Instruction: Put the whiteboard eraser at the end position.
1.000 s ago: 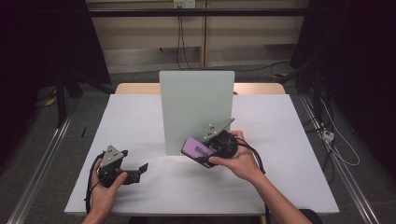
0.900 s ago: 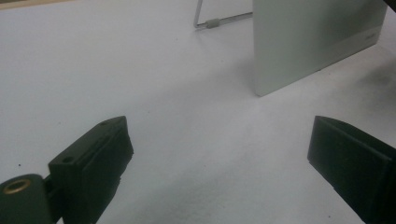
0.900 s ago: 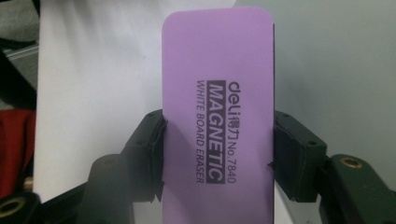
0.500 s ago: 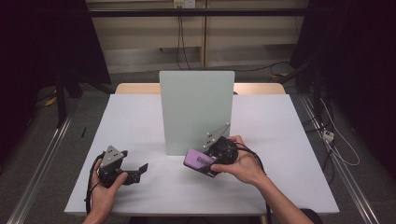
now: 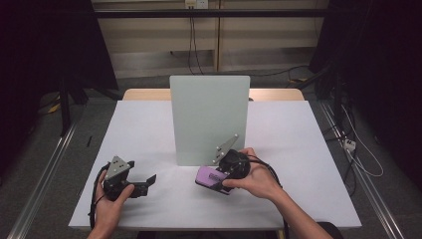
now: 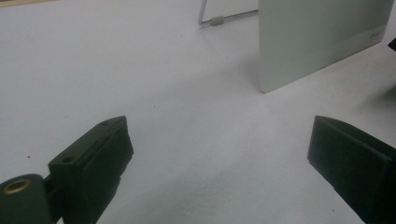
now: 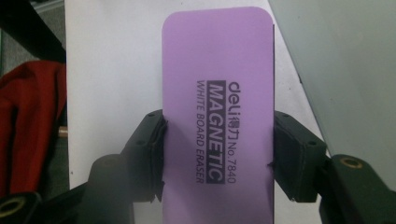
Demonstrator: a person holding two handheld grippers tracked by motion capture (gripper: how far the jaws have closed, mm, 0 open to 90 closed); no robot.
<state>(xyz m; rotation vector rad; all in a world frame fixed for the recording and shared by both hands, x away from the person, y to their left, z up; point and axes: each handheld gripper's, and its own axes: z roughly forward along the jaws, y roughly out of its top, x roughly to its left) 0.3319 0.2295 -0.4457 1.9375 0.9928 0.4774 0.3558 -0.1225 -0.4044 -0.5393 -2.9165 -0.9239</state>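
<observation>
Just beyond your right fingers a pale green upright board (image 5: 209, 119) stands on the white bench (image 5: 144, 129), its wire stand (image 6: 219, 18) behind it. Past your left fingers lies bare bench; a red cloth (image 7: 32, 126) sits off its edge.

In the high view the right claw (image 5: 215, 175) and hand cover much of the purple eraser (image 5: 206, 176), and its print is too small to read there. In the right gripper view the eraser's near end is cut off by the bottom edge. The upright white board (image 5: 209, 119) hides the worktop (image 5: 298, 144) behind it.
</observation>
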